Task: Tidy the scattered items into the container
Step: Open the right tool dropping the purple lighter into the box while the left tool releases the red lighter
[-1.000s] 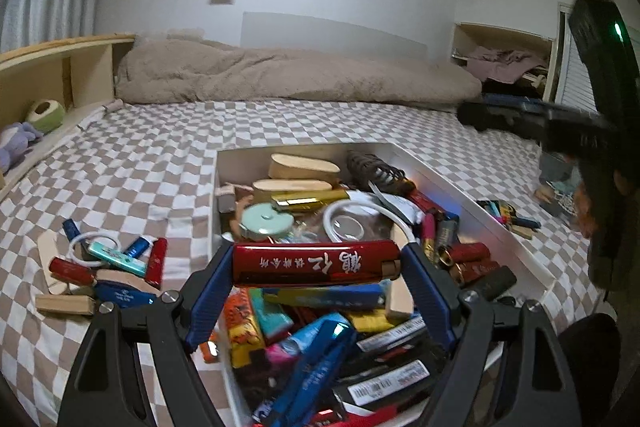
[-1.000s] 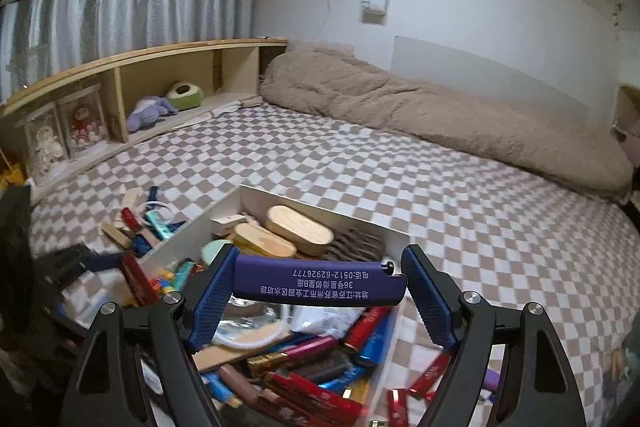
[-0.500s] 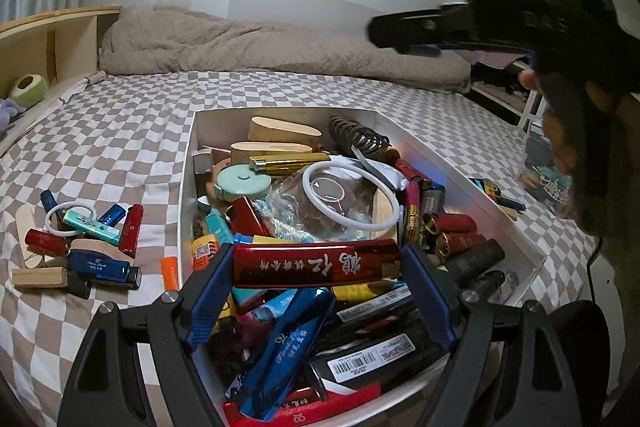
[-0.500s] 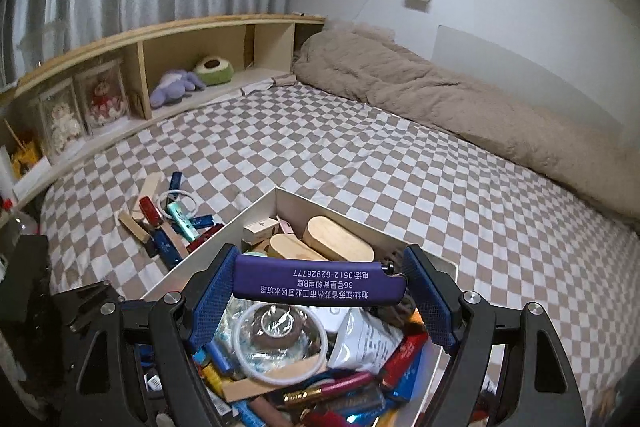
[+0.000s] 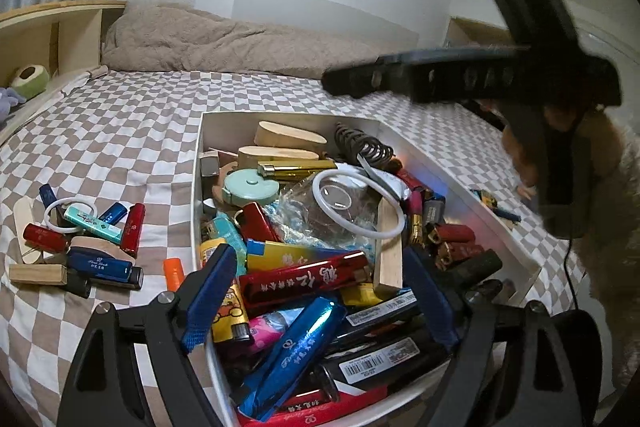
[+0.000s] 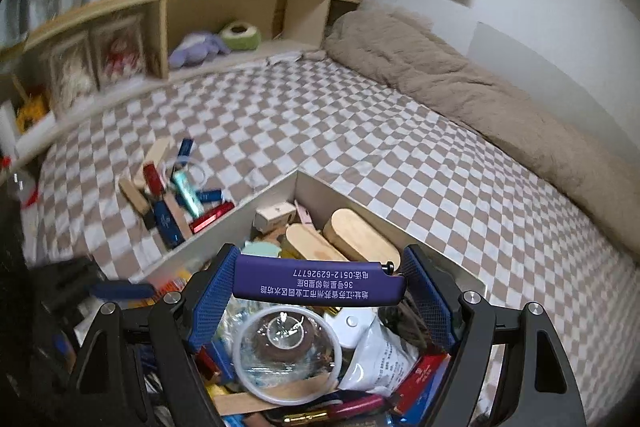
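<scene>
Hand-held grippers above the white rectangular container (image 5: 456, 183)

Left hand-held gripper (image 5: 316, 301): jaws opening, glossy red lighter (image 5: 306, 277) lying loose between them. Right hand-held gripper (image 6: 318, 293): clamped on purple printed lighter (image 6: 318, 281).

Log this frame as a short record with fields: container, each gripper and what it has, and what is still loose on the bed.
container: white box on the checkered bed, heaped with lighters and small items
left gripper: jaws opening, red lighter between them, lying tilted on the heap, clear of the pads
right gripper: shut on purple lighter, over the box
loose: pile left of the box, orange lighter beside its wall
task: unfinished
</scene>
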A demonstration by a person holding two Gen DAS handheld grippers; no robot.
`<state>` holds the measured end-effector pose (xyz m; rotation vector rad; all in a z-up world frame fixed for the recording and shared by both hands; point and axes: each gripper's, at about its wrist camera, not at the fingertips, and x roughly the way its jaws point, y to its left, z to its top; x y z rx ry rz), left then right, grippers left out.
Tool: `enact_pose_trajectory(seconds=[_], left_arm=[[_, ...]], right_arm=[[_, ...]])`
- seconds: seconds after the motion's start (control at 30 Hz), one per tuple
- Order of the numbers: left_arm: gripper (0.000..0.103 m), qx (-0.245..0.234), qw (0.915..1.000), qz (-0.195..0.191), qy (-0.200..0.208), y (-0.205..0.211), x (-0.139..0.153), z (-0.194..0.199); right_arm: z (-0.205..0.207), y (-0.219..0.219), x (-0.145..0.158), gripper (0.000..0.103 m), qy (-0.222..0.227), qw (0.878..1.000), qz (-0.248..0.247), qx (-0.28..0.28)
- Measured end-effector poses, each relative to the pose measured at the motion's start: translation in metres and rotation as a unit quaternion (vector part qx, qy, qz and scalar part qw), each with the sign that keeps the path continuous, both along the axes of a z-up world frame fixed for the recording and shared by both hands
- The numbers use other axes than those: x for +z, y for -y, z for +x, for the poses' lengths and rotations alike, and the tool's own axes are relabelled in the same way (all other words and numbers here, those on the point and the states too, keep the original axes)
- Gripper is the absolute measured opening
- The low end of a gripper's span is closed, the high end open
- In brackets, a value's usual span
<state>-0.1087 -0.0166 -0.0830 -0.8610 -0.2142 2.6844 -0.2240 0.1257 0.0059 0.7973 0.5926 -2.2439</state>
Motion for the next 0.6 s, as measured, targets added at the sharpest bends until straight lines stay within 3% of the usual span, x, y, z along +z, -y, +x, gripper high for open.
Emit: enact_pose_trajectory(seconds=[0.1,0.27,0.6], left_arm=[[0.092,-0.002,0.9998,0.016,-0.008,0.004,0.004,0.004],[0.092,-0.005,0.9994,0.031,-0.015,0.008,0.007,0.007],[0.092,-0.008,0.9974,0.069,-0.015,0.019,0.009,0.009]], right_arm=[[-0.002,0.012,-0.006,0.082,-0.016,0.998,0.050,0.024],[-0.007,0.037,-0.017,0.082,-0.015,0.991,0.112,0.078],[-0.008,0.094,-0.050,0.082,0.002,0.959,0.214,0.184]])
